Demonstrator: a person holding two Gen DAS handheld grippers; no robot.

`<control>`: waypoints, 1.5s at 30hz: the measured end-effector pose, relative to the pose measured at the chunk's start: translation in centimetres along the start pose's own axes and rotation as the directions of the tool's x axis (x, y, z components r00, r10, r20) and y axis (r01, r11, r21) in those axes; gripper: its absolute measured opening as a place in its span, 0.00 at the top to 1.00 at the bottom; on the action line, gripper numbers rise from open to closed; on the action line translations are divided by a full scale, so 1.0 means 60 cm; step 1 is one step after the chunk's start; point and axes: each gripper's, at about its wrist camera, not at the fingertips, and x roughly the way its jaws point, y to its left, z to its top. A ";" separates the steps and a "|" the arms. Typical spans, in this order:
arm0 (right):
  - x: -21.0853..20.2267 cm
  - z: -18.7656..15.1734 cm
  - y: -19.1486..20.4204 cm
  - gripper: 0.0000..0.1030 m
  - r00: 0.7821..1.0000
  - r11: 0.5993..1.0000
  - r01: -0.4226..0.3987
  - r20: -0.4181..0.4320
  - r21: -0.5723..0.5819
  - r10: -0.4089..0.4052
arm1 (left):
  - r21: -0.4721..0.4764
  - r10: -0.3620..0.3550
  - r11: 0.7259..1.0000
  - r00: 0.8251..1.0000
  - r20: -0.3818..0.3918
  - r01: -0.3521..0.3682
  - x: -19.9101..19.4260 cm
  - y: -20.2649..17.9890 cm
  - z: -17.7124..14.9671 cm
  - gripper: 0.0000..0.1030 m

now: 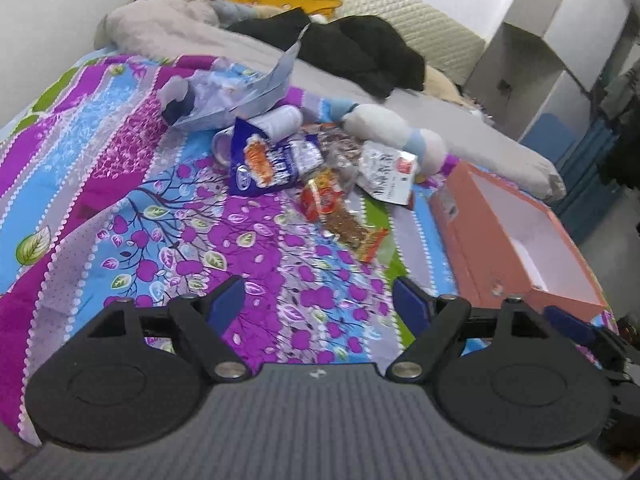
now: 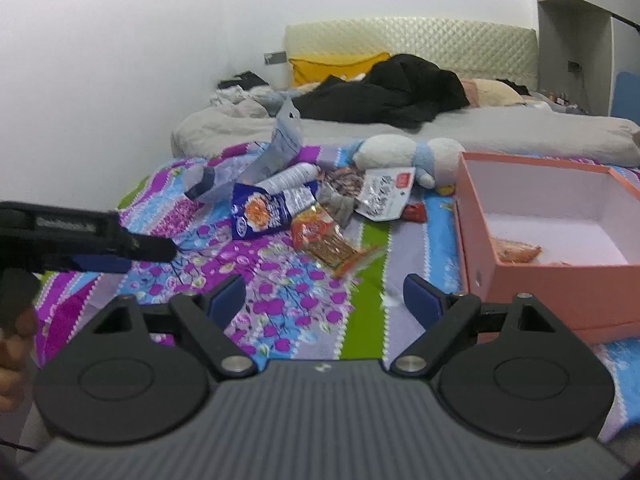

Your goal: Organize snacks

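On the bed, a flowery quilted cover carries crinkly snacks in a heap. The rectangular pink box beside holds one orange packet. My jaws, both pairs, stand released, empty.

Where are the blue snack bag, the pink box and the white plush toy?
blue snack bag (image 1: pixel 266 160), left wrist view, on its printed front.
pink box (image 2: pixel 532 284), right wrist view, on its near outer wall.
white plush toy (image 2: pixel 390 151), right wrist view, on its white body.
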 end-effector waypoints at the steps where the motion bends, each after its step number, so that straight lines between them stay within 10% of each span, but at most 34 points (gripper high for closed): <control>1: 0.010 0.000 -0.002 0.00 1.000 1.000 -0.001 0.002 0.007 0.001 | -0.007 0.007 1.000 1.000 -0.003 -0.007 0.013 0.005 0.002 0.16; 32: 0.422 0.029 -0.014 0.00 0.973 0.958 -0.192 -0.169 -0.212 0.158 | -0.051 0.036 0.998 0.998 0.045 -0.034 0.354 0.139 0.144 0.17; 45: 0.507 0.018 -0.043 0.00 0.942 0.949 -0.251 -0.274 -0.191 0.194 | -0.027 0.013 1.000 0.999 0.038 -0.011 0.408 0.166 0.147 0.44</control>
